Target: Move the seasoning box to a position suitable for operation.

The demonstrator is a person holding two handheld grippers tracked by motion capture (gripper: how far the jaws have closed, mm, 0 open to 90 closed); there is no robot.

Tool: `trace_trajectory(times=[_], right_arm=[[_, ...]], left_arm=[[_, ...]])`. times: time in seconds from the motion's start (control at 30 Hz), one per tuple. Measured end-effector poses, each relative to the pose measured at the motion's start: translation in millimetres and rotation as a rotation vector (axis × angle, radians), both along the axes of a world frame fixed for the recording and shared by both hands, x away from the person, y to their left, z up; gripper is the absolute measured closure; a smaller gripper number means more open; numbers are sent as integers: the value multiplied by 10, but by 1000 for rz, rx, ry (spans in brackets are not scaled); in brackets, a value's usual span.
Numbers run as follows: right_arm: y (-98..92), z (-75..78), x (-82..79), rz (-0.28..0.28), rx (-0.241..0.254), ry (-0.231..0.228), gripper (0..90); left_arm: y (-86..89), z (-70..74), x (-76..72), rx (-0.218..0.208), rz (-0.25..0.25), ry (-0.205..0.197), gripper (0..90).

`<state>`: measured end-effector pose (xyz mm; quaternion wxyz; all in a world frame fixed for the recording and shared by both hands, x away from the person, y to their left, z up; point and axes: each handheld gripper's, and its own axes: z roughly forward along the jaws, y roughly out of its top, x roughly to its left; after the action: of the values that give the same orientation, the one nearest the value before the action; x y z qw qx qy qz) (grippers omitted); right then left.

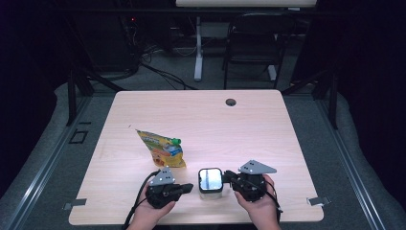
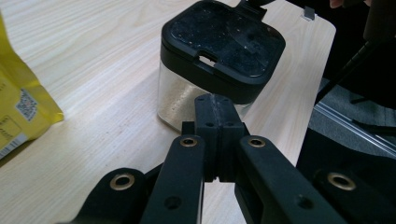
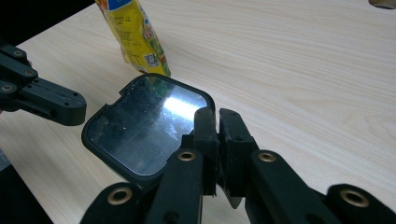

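A small clear container with a black lid (image 1: 210, 180) (image 2: 224, 37) (image 3: 144, 130) stands near the table's front edge. My left gripper (image 1: 190, 188) (image 2: 215, 100) is shut and empty, its tips just short of the container's clear left wall; it also appears in the right gripper view (image 3: 77, 109). From the other side my right gripper (image 1: 228, 176) (image 3: 217, 114) (image 2: 252, 5) reaches the lid's right rim, with its jaws closed to a thin slit that seems to pinch that rim. A yellow pouch (image 1: 162, 147) (image 2: 18, 107) (image 3: 133, 32) with a green cap lies behind and left of the container.
The light wooden table (image 1: 215, 120) has a round cable hole (image 1: 231, 102) at the back. Metal clips (image 1: 318, 201) sit at its front corners. A black chair (image 1: 253, 43) and a desk leg stand on the floor beyond.
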<state>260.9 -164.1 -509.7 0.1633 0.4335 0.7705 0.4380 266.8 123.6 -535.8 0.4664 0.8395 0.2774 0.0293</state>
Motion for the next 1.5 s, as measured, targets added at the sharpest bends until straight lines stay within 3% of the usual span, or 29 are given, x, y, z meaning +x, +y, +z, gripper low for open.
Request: trace_trajectory(times=[0.43,0.77,1.5], right_arm=[[-10,1,-4,-1,12,13,863],[-10,0,-7,-5,16,16,863],[-21,-9,-15,-17,27,18,865]], left_arm=[[-137,-15,3,4,-26,16,900],[-140,-22,9,16,-20,17,900],[-163,62,31,-7,-24,7,900]])
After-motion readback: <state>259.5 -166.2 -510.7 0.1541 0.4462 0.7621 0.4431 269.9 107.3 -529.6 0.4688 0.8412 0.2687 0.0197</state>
